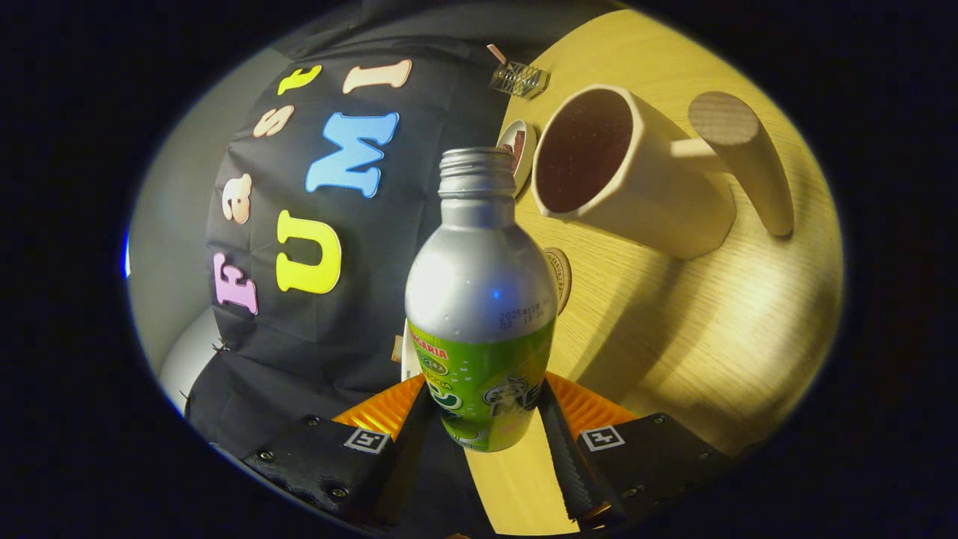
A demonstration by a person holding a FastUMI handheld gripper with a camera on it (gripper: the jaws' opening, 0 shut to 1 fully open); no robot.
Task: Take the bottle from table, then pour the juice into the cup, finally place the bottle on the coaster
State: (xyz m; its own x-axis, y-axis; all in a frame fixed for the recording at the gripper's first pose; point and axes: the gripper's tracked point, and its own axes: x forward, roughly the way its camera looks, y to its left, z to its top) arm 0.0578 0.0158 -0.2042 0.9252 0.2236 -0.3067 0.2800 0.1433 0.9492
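My gripper (485, 423) is shut on a silver bottle (479, 299) with a green label, both fingers pressing its lower body. The bottle is uncapped and rolled over sideways with the view, its open neck pointing toward a cream cup (636, 172) with a thick wooden handle (741, 161). The cup's inside looks dark. The neck is just short of the cup's rim, not over it. A round brown coaster (560, 278) peeks out from behind the bottle's shoulder, on the wooden table (711, 329).
A small round dish (519, 150) lies beyond the bottle's neck, beside the cup. A small clear ribbed object (518, 78) sits farther off near the table's edge. The black cloth wall runs along that edge.
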